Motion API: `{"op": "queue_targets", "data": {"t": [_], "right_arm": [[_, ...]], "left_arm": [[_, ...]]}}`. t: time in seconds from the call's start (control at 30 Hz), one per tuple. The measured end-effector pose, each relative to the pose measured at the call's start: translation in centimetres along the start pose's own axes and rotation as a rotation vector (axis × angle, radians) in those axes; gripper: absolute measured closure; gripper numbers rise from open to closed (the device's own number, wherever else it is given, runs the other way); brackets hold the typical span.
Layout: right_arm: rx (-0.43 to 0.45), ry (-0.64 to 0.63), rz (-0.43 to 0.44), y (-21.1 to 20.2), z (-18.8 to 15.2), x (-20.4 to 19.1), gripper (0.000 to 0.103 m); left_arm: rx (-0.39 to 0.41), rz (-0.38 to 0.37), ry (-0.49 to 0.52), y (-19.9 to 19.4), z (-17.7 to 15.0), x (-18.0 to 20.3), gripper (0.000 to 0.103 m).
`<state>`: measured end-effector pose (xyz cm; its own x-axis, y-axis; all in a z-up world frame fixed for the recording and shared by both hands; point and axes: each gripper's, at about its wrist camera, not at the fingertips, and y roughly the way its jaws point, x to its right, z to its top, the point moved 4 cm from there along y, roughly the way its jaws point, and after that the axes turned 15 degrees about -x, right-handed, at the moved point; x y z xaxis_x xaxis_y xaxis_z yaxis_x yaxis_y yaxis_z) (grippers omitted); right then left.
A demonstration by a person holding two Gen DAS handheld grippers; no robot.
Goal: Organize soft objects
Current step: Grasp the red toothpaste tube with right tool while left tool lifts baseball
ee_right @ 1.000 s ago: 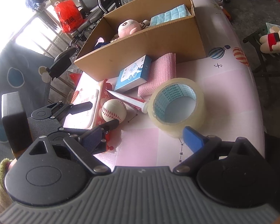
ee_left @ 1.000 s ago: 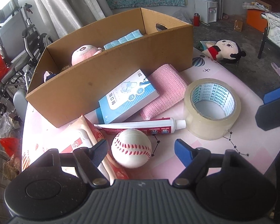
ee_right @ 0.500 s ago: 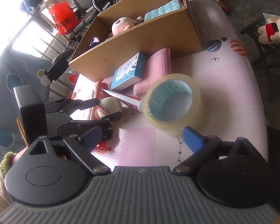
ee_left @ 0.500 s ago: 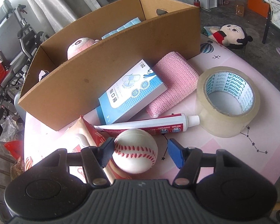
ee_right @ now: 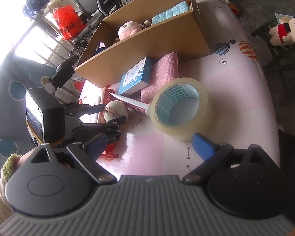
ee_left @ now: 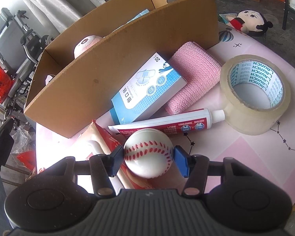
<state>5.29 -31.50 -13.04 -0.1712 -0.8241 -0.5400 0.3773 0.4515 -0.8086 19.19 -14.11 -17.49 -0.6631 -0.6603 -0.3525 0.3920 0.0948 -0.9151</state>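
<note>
Right now your left tool [ee_left: 148,157] is closing on the white red-stitched foam baseball [ee_left: 148,154], dead between its pads; brown cardboard box [ee_left: 127,59] ahead; right tool [ee_right: 147,147] gapes, idle.

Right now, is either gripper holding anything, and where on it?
The left gripper is closing on the ball, its pads at the ball's two sides around mid-height. The right gripper is open and empty.

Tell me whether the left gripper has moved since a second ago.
Yes. The left gripper came in around the baseball, which kept its place beside the toothpaste tube; its jaws are closing, pads at the ball's sides.
</note>
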Motion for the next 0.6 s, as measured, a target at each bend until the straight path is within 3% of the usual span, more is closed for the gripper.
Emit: {"op": "queue_targets", "data": {"t": [0.3, 0.47, 0.6], "right_arm": [[0.025, -0.058, -0.028, -1.7, 0.3, -0.1, 0.009], [0.019, -0.231, -0.054, -2.8, 2.3, -2.5, 0.009], [-0.041, -0.376, -0.073, -1.9, 5.0, -5.7, 0.010]], "left_arm": [[0.015, -0.116, -0.101, -2.2, -2.1, 1.3, 0.047], [0.051, -0.168, -0.168, -3.6, -4.2, 2.1, 0.048], [0.073, -0.205, -0.218, -3.9, -5.5, 2.4, 0.048]]}}
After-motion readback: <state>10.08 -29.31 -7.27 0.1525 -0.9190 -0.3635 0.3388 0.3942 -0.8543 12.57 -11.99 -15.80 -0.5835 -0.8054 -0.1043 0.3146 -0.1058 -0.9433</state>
